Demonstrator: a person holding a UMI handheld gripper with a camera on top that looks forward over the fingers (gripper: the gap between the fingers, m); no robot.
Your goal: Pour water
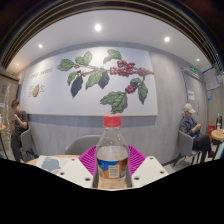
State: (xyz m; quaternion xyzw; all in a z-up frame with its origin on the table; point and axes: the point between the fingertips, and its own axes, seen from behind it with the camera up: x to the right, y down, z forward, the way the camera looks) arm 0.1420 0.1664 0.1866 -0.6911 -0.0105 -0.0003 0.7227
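A clear plastic water bottle (112,152) with a red cap (112,121) and a blue and yellow label stands upright between my fingers. My gripper (112,165) is shut on it: the pink pads (90,158) press on its left and right sides. The bottle looks partly filled with water. Its base is hidden below the fingers. No cup or other vessel is in view.
A white wall with a large leaf-and-berry mural (105,78) lies beyond. A person sits at a table on the right (190,125), another at the left (15,120). A grey chair back (84,143) stands just behind the bottle, by a pale tabletop (45,160).
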